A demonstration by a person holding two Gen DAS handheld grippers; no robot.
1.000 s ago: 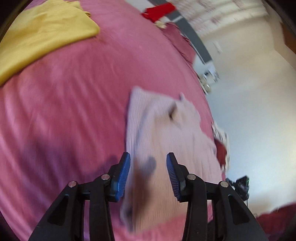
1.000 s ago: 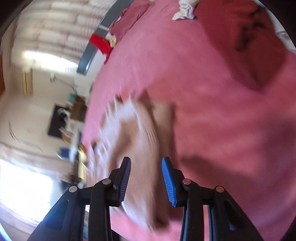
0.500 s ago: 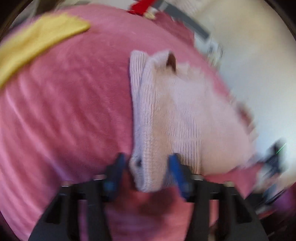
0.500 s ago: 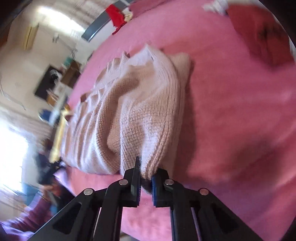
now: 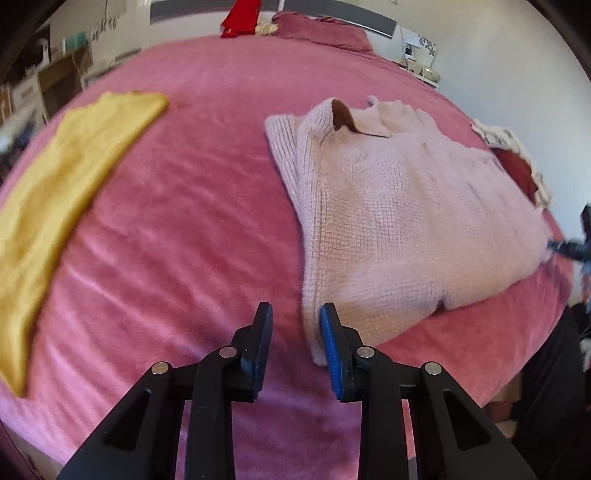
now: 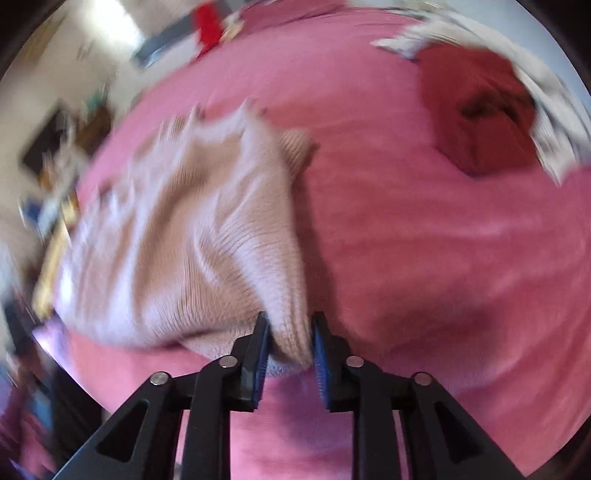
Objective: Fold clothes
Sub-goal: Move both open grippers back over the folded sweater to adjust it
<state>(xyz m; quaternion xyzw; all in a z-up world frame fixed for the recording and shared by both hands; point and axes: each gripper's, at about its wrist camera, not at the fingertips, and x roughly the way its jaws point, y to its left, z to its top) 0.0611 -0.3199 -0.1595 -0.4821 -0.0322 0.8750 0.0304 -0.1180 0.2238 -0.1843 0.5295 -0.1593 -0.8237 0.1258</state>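
Left wrist view first: your left gripper (image 5: 295, 343) sits low over the pink bedspread (image 5: 192, 229) with its jaws spread and nothing between the blue pads. The right-hand pad overlaps the near corner of the pale pink knit sweater (image 5: 399, 221), but whether it touches the knit you cannot tell from here. That sweater lies folded at about 2 o'clock from the gripper, reaching toward the bed's right edge, with a dark brown label (image 5: 341, 118) showing at its far end. Over at 10 o'clock a yellow garment (image 5: 66, 184) lies flat, well apart from the sweater. Up at 12 o'clock, past the bedspread, there's a red cloth (image 5: 240, 18) beside a pink pillow (image 5: 321, 29). At 3 o'clock a dark red garment (image 5: 517, 170) peeks out from behind the sweater at the bed's edge.

Right wrist view now, and it's heavily blurred. Your right gripper (image 6: 290, 354) is parted, with the sweater's (image 6: 192, 236) near rolled edge lying between the pads. The knit presses against the left pad; by the right pad a sliver of gap seems to show, so the hold looks loose rather than pinched. The sweater spreads away toward 10 o'clock across the bedspread (image 6: 424, 258). At 1 o'clock the dark red garment (image 6: 476, 122) sits bunched, touching a white patterned cloth (image 6: 554, 122) along its far side.
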